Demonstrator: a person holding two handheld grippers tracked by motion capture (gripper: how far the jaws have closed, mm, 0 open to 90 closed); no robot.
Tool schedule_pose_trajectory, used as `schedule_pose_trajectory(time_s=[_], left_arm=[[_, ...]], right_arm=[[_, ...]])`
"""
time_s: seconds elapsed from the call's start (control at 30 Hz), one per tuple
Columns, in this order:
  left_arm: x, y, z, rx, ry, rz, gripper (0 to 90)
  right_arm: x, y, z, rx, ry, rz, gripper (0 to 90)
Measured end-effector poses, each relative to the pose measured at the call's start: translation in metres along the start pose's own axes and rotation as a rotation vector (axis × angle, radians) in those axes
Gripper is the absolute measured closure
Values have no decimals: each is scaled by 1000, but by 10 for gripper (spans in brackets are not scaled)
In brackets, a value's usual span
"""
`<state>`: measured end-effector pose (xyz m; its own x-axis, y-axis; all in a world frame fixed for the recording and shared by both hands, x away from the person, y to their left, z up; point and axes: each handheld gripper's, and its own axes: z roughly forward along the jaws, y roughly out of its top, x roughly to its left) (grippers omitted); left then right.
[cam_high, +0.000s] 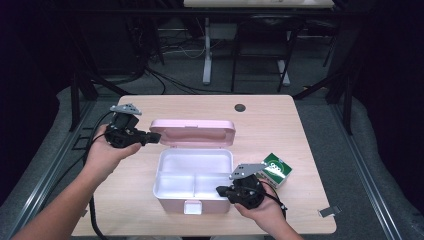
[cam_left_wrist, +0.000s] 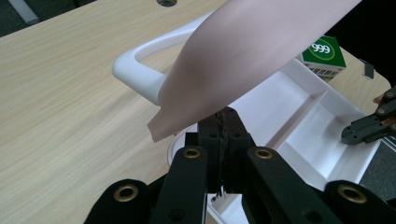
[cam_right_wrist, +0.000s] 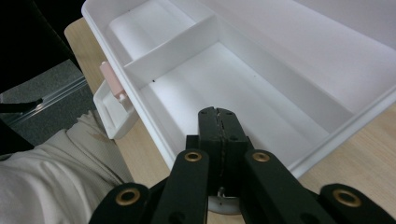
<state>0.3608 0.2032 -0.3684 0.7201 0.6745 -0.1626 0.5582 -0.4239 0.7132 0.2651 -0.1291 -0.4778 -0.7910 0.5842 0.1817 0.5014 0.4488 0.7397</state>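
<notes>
Now my left claw, pinched shut on nothing, touches the open pink box's lid at nine o'clock; my right claw, likewise shut and empty, sits at the tray's five o'clock rim.

Pink lid, white tray, green-white carton, pale wood table.

A green and white carton is seen on the pale wooden table, just beside the right end of the box. A round dark hole is set near the table's far edge, and a small metal clip lies at its near right corner.
</notes>
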Motion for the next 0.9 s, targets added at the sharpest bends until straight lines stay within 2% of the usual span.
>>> schedule_pose_trajectory(time_s=[0.33, 0.6, 0.63, 0.7, 0.9], left_arm=[[-2, 6, 2, 6, 6, 9, 888], [2, 8, 6, 8, 17, -4, 887], [3, 9, 6, 10, 18, -5, 887], [4, 10, 7, 14, 28, -6, 886], [9, 17, 11, 43, 64, -17, 882]], right_arm=[[0, -2, -3, 2, -4, -2, 900], [-1, -3, -3, -7, 2, -1, 900], [-1, -3, -3, 5, 3, -3, 900], [-1, -4, -2, -9, 1, 3, 900], [-3, -4, -2, 1, -1, 8, 900]])
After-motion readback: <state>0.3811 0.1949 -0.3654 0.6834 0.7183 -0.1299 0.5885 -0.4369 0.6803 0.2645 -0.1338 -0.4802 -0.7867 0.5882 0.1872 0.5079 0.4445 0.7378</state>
